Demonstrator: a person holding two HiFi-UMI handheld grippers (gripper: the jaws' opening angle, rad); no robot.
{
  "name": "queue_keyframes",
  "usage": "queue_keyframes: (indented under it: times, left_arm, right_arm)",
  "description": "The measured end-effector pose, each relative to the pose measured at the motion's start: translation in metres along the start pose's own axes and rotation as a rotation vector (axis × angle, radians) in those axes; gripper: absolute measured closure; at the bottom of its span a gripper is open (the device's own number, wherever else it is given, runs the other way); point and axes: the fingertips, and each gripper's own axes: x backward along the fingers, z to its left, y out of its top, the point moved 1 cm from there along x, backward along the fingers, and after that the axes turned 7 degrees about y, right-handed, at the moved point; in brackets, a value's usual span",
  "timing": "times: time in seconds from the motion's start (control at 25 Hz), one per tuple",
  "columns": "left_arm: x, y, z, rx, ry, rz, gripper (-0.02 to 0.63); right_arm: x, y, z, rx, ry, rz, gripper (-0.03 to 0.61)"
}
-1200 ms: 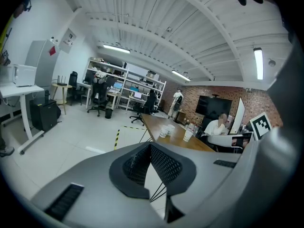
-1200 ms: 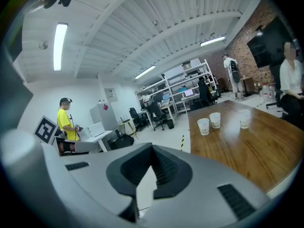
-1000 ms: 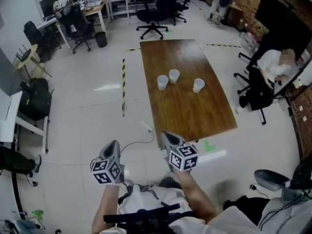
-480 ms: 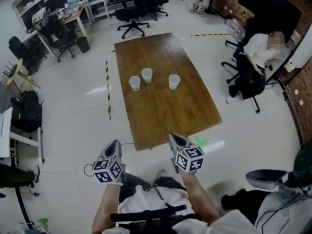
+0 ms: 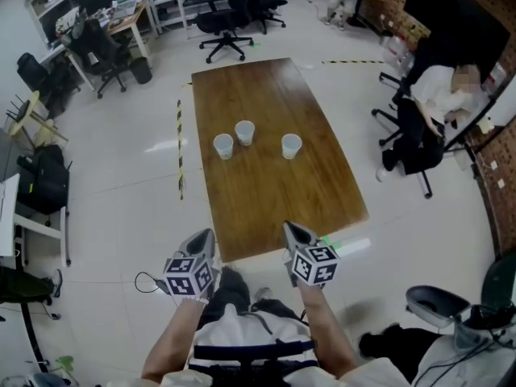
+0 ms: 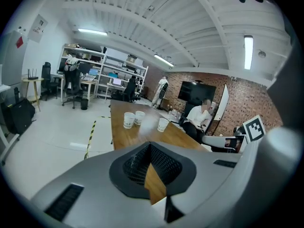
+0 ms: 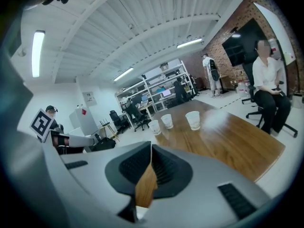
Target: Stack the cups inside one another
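Left cup (image 5: 223,146), middle cup (image 5: 245,132) near together, right cup (image 5: 291,146) apart; all white, upright, unstacked.

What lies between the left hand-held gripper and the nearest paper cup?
Only bare wooden table; the head view shows nothing standing between the left hand-held gripper and the leftmost paper cup.
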Motion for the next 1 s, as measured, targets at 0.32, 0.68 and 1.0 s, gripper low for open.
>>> queue_keyframes:
  times: [0.32, 0.68, 1.0]
  left_arm:
    - [-0.058, 0.044, 0.027, 0.003, -0.057, 0.001, 0.615]
    - [-0.11, 0.077, 0.066, 0.013, -0.107, 0.031, 0.615]
    - [-0.132, 0.091, 0.075, 0.037, -0.141, 0.046, 0.615]
  right_arm:
    - [-0.092, 0.045, 0.006, 0.109, 0.046, 0.057, 0.494]
    - [-0.194, 0.077, 0.023, 0.22, 0.04, 0.115, 0.431]
    - [-0.256, 0.095, 0.018, 0.359, 0.039, 0.237, 0.431]
